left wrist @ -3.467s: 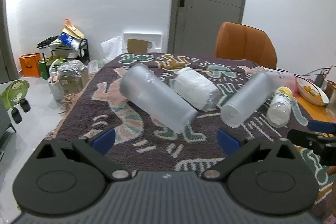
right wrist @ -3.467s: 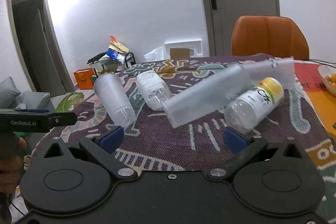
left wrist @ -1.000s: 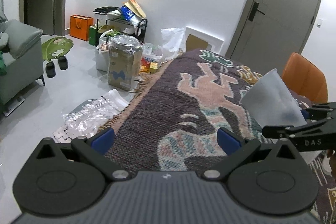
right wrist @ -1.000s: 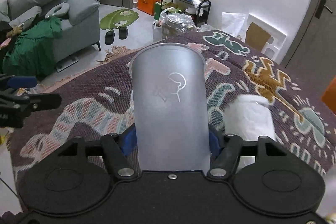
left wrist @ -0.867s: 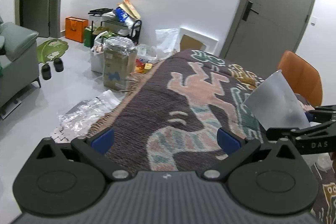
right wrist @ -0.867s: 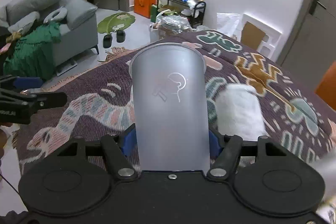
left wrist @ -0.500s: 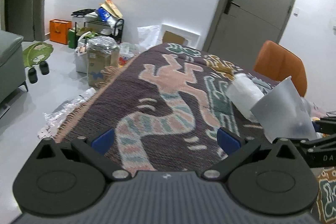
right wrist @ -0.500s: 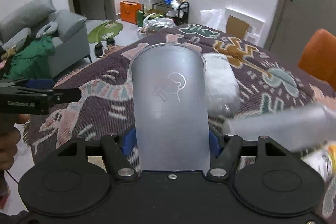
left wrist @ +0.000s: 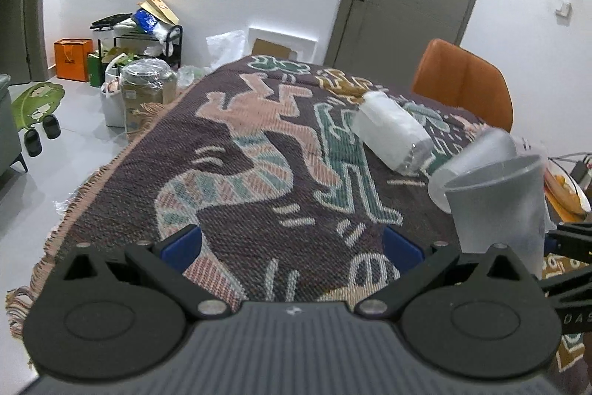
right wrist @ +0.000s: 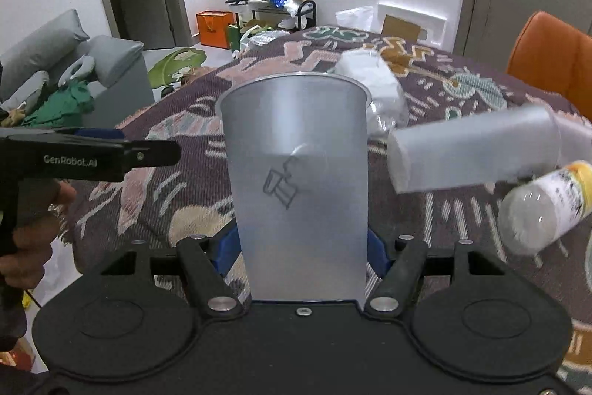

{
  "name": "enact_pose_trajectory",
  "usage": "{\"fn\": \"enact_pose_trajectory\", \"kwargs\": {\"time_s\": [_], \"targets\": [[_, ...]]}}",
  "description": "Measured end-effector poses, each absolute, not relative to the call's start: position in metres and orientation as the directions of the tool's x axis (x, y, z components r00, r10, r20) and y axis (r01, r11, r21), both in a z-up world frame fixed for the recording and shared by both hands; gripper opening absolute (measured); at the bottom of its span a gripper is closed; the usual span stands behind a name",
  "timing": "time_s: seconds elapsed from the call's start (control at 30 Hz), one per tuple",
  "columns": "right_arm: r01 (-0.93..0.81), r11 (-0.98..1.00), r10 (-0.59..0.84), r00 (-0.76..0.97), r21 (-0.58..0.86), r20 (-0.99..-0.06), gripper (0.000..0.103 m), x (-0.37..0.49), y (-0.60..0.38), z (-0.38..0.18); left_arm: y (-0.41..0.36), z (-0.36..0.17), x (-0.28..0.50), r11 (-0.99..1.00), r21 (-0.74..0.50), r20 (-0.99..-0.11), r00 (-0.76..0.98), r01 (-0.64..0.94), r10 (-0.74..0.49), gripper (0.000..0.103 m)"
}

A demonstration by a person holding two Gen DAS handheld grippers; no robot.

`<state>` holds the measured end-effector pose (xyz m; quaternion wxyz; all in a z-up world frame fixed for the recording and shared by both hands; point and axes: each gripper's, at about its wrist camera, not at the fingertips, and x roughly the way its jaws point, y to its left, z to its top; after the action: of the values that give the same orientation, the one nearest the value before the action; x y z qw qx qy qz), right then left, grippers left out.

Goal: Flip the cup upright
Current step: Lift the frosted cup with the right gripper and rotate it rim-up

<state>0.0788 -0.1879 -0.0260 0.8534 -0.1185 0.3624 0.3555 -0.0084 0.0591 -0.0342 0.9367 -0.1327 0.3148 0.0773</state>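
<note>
A frosted translucent cup (right wrist: 296, 173) stands upright, mouth up, between the blue pads of my right gripper (right wrist: 300, 256), which is shut on its lower body. The same cup (left wrist: 497, 202) shows at the right of the left wrist view, held by the right gripper's black fingers (left wrist: 569, 239); whether its base touches the cloth is hidden. My left gripper (left wrist: 292, 241) is open and empty over the patterned cloth, to the left of the cup. It shows in the right wrist view (right wrist: 148, 150) as a black handheld tool.
A second frosted cup (right wrist: 477, 147) lies on its side to the right, with a white paper roll (right wrist: 373, 87) behind and a yellow-capped bottle (right wrist: 544, 206) lying at the right. An orange chair (left wrist: 466, 84) stands at the far side. The table's left edge (left wrist: 74, 202) drops to the floor.
The right gripper took a lying cup off the cloth and turned it mouth up. In the last second it has carried the cup rightward toward the other items. The left gripper stayed open.
</note>
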Motion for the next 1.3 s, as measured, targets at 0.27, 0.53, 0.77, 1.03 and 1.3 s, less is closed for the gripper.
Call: {"fn": "enact_pose_trajectory", "kwargs": {"time_s": [0.27,0.53,0.77,1.03,1.3], "targets": [[-0.7,0.712,0.518,0.475,0.051,-0.712,0.065,0.078,-0.185,-0.046,0.054,-0.041,-0.005,0.956,-0.188,-0.634,0.771,-0.225,0.057,0.103],[-0.696,0.712,0.562,0.488,0.091,-0.668,0.088,0.072,-0.199,-0.036,0.051,-0.034,-0.003,0.955,-0.196,-0.63,0.775,-0.221,0.05,0.103],[-0.655,0.745,0.577,0.537,0.127,-0.615,0.094,0.067,-0.225,-0.021,0.037,-0.025,0.009,0.958,-0.233,-0.616,0.788,-0.168,-0.012,0.103],[-0.583,0.798,0.559,0.619,0.154,-0.552,0.103,0.062,-0.257,-0.021,0.021,-0.023,0.029,0.94,-0.323,-0.617,0.778,-0.111,-0.12,0.103],[-0.494,0.839,0.532,0.656,0.228,-0.536,0.103,0.07,-0.282,-0.036,0.028,-0.035,0.051,0.823,-0.535,-0.624,0.746,-0.188,-0.235,0.103]]}}
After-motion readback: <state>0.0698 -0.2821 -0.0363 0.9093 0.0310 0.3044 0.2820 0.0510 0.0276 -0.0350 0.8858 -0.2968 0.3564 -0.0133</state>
